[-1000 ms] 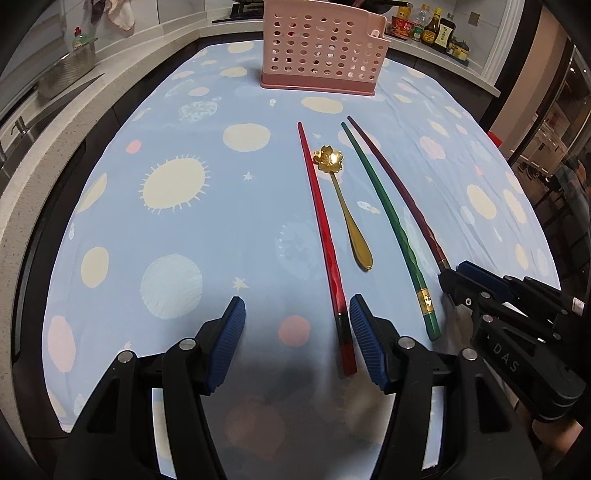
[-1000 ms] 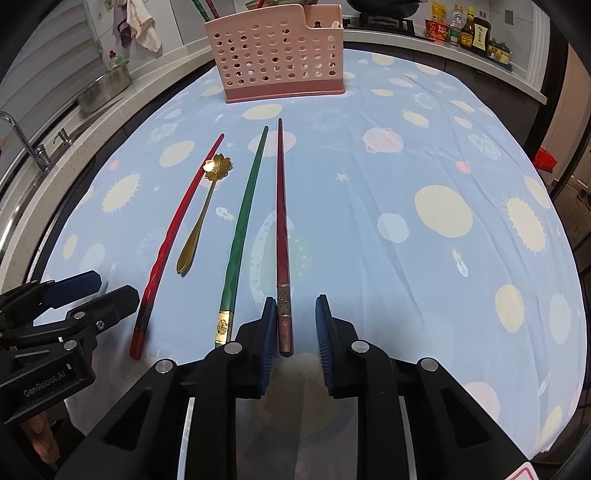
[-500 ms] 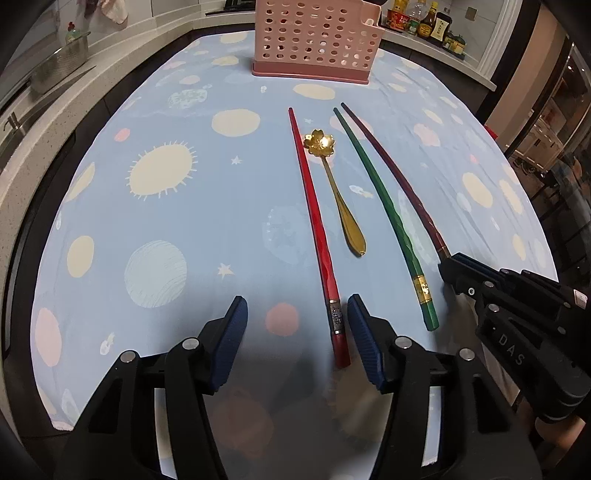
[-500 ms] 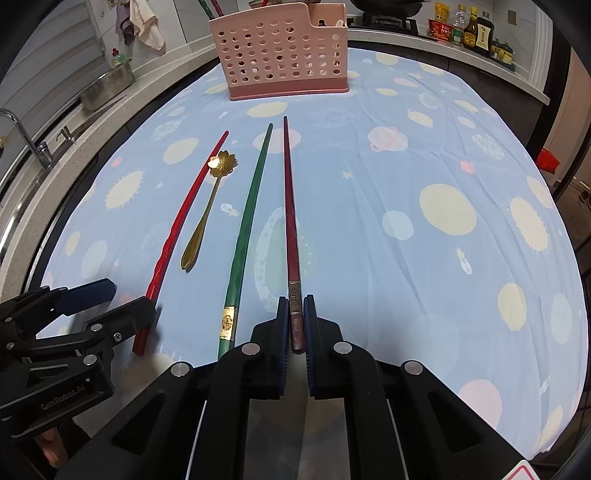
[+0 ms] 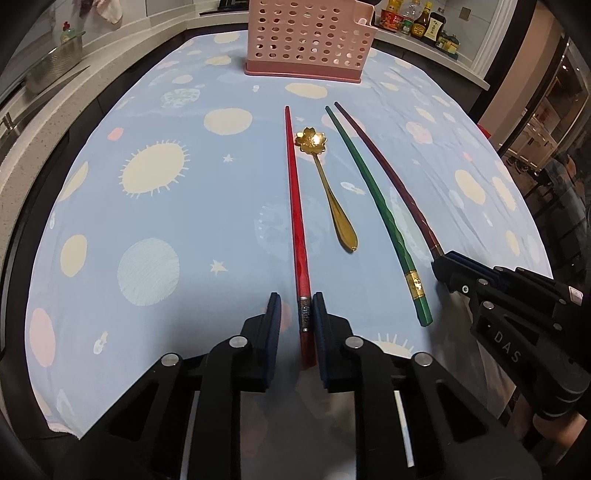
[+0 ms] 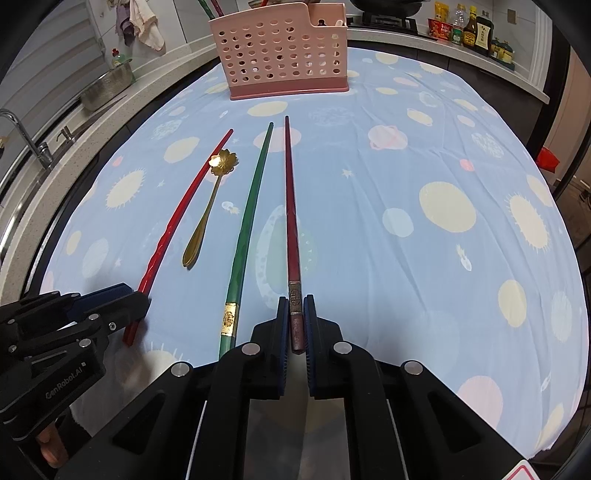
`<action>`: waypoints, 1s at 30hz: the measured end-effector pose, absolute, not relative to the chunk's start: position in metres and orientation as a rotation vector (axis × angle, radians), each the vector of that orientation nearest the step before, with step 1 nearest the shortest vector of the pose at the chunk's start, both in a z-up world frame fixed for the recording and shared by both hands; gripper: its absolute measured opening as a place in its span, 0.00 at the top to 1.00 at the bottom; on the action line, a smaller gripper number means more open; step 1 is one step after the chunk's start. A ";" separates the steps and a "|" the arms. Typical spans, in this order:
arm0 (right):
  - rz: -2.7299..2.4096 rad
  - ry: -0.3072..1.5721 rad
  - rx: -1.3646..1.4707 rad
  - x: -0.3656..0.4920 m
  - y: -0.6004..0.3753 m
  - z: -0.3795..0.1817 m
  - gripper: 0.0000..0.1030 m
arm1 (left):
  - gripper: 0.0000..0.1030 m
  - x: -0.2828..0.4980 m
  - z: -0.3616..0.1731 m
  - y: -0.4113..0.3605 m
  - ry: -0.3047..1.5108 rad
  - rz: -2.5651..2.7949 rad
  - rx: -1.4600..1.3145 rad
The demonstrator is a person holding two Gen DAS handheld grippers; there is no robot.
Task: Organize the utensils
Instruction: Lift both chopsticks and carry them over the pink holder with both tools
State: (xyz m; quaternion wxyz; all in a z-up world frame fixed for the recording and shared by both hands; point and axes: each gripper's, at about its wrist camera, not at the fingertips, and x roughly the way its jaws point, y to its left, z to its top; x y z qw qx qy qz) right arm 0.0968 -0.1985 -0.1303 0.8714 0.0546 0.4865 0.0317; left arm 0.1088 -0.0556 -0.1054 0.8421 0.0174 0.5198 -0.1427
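Note:
A red chopstick (image 5: pixel 295 206), a gold flower spoon (image 5: pixel 325 184), a green chopstick (image 5: pixel 373 188) and a dark maroon chopstick (image 5: pixel 391 181) lie side by side on the blue tablecloth (image 5: pixel 147 206). My left gripper (image 5: pixel 297 306) has narrowed around the red chopstick's near end, with a small gap at its left pad. My right gripper (image 6: pixel 296 308) is shut on the maroon chopstick (image 6: pixel 291 206) at its near end. In the right wrist view the red chopstick (image 6: pixel 184 206), the spoon (image 6: pixel 210 206) and the green chopstick (image 6: pixel 251 206) lie to the left.
A pink perforated utensil basket (image 5: pixel 310 40) stands at the table's far end, also in the right wrist view (image 6: pixel 280 55). Sauce bottles (image 5: pixel 421 24) line the back counter. A metal colander (image 6: pixel 107 86) and a sink tap (image 6: pixel 26 140) are on the left counter.
My left gripper's jaws have closed in from wide open to either side of the red chopstick. My right gripper closed on the maroon chopstick.

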 end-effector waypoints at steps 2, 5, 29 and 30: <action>0.067 1.017 0.114 0.097 -0.199 -0.130 0.93 | 0.92 0.108 -0.105 -0.056 1.099 -0.308 0.034; 0.068 1.017 0.117 0.096 -0.198 -0.131 0.93 | 0.93 0.108 -0.105 -0.056 1.098 -0.313 0.031; 0.070 0.805 0.238 0.080 -0.224 -0.034 0.93 | 0.93 0.113 -0.006 -0.026 0.870 -0.298 -0.078; 0.063 0.792 0.240 0.082 -0.226 -0.027 0.93 | 0.93 0.116 0.001 -0.024 0.854 -0.295 -0.085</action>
